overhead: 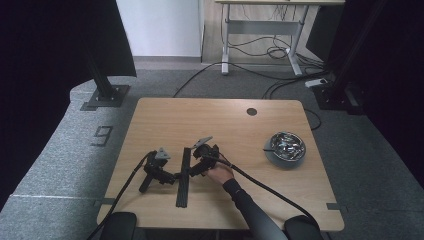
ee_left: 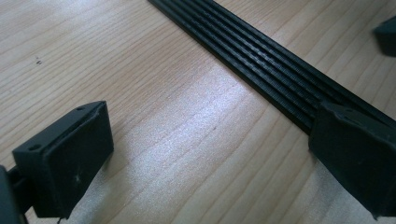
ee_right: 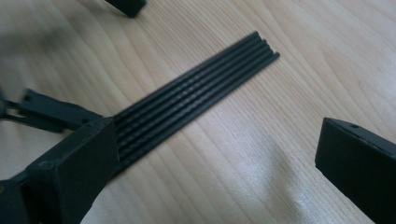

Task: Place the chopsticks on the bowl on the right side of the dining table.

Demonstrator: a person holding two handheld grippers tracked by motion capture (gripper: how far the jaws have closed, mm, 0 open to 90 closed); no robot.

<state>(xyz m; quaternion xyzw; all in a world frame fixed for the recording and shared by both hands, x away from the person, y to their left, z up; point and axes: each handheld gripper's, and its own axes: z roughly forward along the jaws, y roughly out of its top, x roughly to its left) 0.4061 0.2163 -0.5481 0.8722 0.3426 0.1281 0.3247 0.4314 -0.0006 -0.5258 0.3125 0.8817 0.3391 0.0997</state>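
Observation:
A long black ribbed strip [overhead: 183, 186] lies flat on the wooden table [overhead: 235, 125], running front to back. My left gripper [overhead: 171, 176] rests on the table just left of the strip, with no hand on it. In the left gripper view it [ee_left: 210, 154] is open over bare wood, and the strip [ee_left: 261, 60] passes under its right jaw. A hand [overhead: 220, 174] holds my right gripper [overhead: 194, 170] at the strip's right side. This gripper [ee_right: 217, 168] is open too, with the strip [ee_right: 201, 91] running under its left jaw.
A metal bowl [overhead: 286, 145] of shiny pieces sits on a grey plate at the table's right. A round cable hole [overhead: 251, 111] is near the far edge. Cables trail from both grippers toward the front edge.

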